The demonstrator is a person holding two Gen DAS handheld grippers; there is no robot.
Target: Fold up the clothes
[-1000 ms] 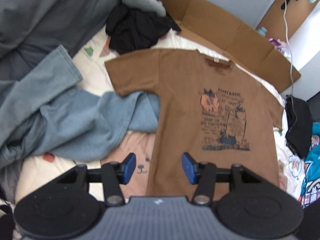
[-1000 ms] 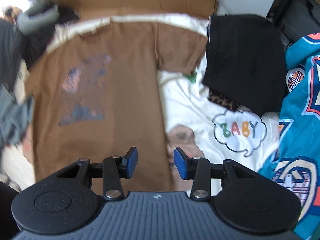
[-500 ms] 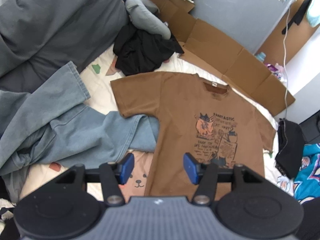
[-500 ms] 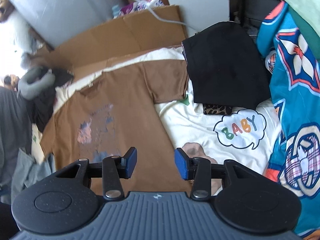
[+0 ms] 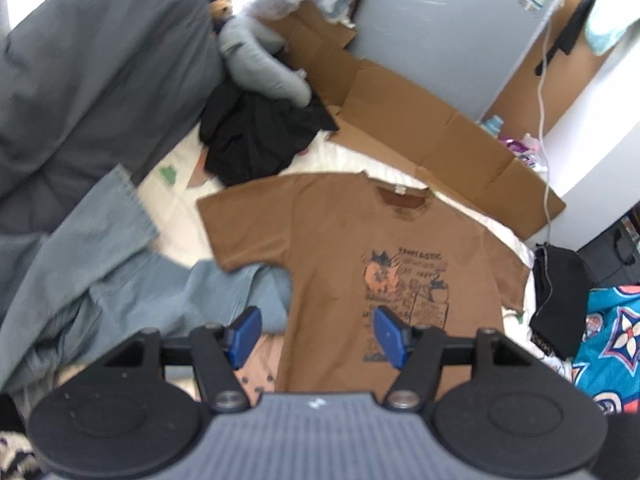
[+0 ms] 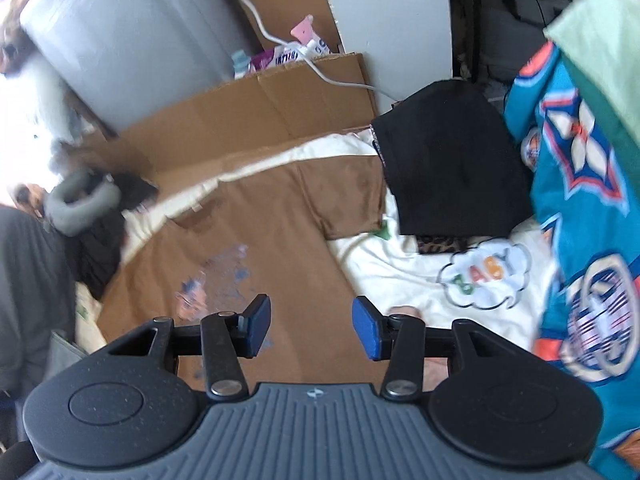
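A brown T-shirt (image 5: 340, 240) with a blue and orange print lies spread flat, front up, on a white printed bedsheet (image 6: 404, 276). My left gripper (image 5: 316, 334) hangs well above the shirt's lower left part, jaws opening, nothing between the blue pads. My right gripper (image 6: 310, 330) hovers high over the brown T-shirt (image 6: 272, 240) near its right edge, jaws opening, likewise with nothing in them. Both shirt sleeves lie out to the sides.
Light blue jeans (image 5: 104, 280) lie crumpled left of the shirt, under its left sleeve. A black garment pile (image 5: 256, 136) and a grey quilt (image 5: 80, 80) sit behind. A folded black garment (image 6: 452, 160), a teal patterned cloth (image 6: 584, 216) and flattened cardboard (image 5: 432, 140) border the bed.
Both grippers have risen away from the shirt, so more of the room shows. Both pairs of jaws stand a little wider. The right view has rolled and tilted up.
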